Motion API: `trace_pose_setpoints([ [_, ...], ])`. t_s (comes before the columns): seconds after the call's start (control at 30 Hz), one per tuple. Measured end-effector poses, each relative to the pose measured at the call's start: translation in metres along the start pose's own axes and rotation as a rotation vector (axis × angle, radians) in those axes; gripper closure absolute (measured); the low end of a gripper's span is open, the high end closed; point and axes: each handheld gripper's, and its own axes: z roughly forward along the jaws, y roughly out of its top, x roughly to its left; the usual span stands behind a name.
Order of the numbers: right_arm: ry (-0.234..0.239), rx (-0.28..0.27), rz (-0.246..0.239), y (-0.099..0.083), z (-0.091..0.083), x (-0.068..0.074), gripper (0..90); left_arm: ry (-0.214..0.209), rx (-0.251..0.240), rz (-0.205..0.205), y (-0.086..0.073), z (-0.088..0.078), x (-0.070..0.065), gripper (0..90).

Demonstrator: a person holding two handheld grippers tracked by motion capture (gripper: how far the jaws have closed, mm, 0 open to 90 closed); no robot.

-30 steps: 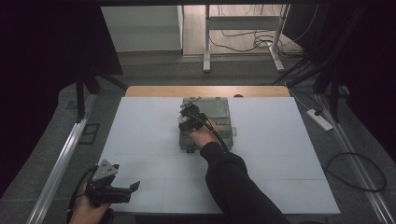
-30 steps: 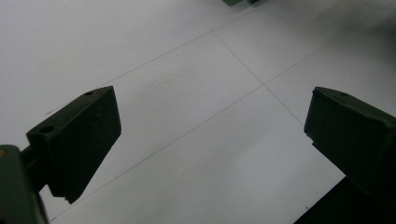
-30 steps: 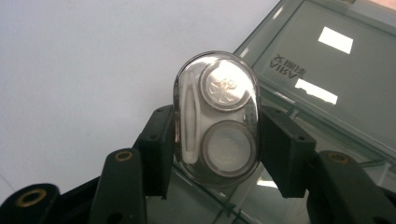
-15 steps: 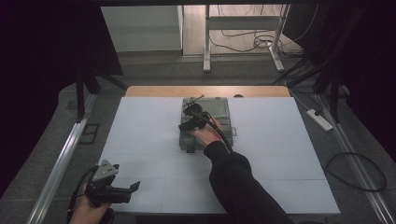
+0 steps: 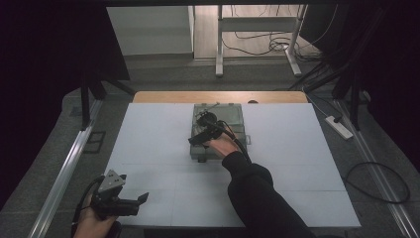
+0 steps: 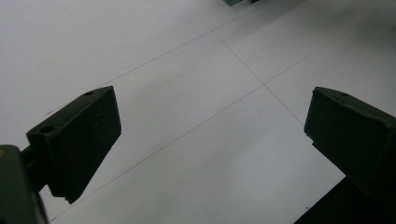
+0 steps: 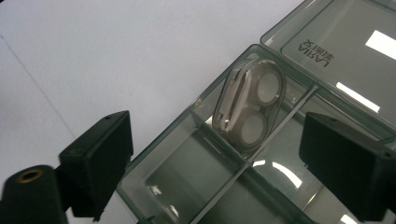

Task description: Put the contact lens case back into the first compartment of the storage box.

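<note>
A clear grey compartment box [image 5: 236, 115] lies open on the white table, its lid [image 7: 336, 46] folded back. A small clear two-well case [image 7: 250, 105] leans upright in a corner compartment against a divider. My right gripper [image 5: 194, 140] hovers over the box's near-left part. Its jaws have just been opening and now stand wide, with the case farther ahead between them and neither pad touching it. In the right gripper view [image 7: 219, 144] both pads are bare. My left gripper [image 5: 141, 198] rests at the table's near-left corner, open [image 6: 210, 121] with nothing between its fingers.
The white tabletop [image 5: 307, 148] stretches to either side of the box. A wooden strip [image 5: 163, 96] runs along the far edge. Beyond it are desk legs [image 5: 218, 54] and floor cables [image 5: 267, 47]; a power strip [image 5: 339, 126] lies on the floor at right.
The right hand has shifted slightly to the right over the box. The left hand and its gripper have stayed where they were.
</note>
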Motion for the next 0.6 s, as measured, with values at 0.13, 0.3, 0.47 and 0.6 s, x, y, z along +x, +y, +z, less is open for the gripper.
trace_pose_setpoints([
  [0.13, 0.02, -0.001, -0.013, -0.002, -0.005, 0.0, 6.3, -0.001, 0.0, -0.002, 0.0, 0.0, 0.0, 3.7],
  [0.3, 0.043, -0.013, -0.021, -0.004, -0.011, 0.002, 4.7, 0.0, 0.001, 0.0, 0.0, 0.0, 0.0, 3.7],
  [0.47, 0.044, -0.018, -0.047, -0.007, -0.019, 0.005, 3.5, -0.001, 0.001, -0.002, 0.0, 0.0, 0.0, 3.7],
  [0.6, 0.048, -0.024, -0.056, -0.012, -0.025, 0.004, 2.4, 0.0, 0.001, 0.0, 0.0, 0.0, 0.0, 3.7],
])
